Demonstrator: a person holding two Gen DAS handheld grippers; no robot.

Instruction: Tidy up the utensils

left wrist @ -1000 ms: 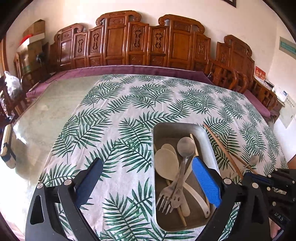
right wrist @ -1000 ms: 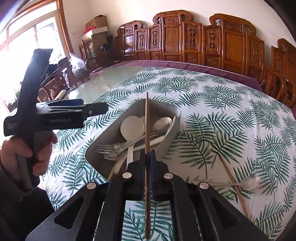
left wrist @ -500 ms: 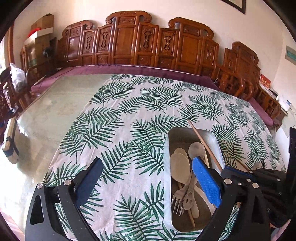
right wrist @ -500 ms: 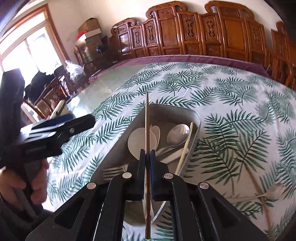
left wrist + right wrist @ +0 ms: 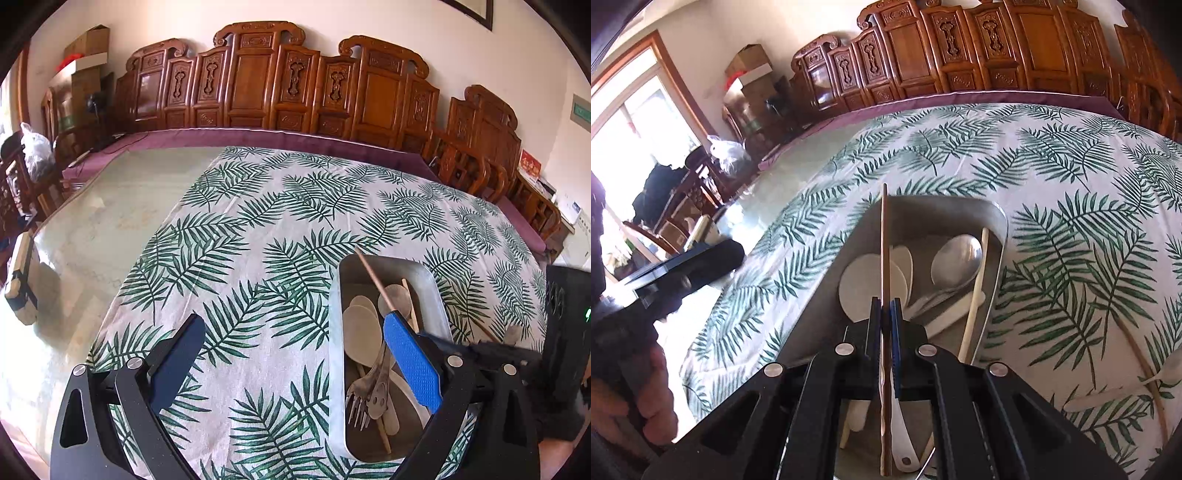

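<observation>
The bench (image 5: 85, 236) is lying wide open toward nine o'clock in the left wrist view, bare glass with a dark block sitting at its near edge. The leaf-print cloth (image 5: 295, 206) is covering the rest and running free all the way to the purple border at twelve o'clock, where carved wooden chairs (image 5: 258, 81) are lining the wall.

A green sign and a red card are hanging at two o'clock, their writing too small to read.

The metal tray (image 5: 334, 369) is sitting on the cloth at four o'clock, holding pale spoons, a steel spoon and forks (image 5: 364, 391).

The left tongs (image 5: 295, 365) are standing wide apart with nothing between the blue pads, the right-hand pad hanging over the tray.

The right tongs (image 5: 885, 321) are pinching a brown chopstick (image 5: 885, 243), which is pointing toward twelve o'clock above the tray (image 5: 960, 206). Another chopstick (image 5: 1145, 373) and a white spoon (image 5: 1108, 395) are lying on the cloth at four o'clock, outside the tray.
</observation>
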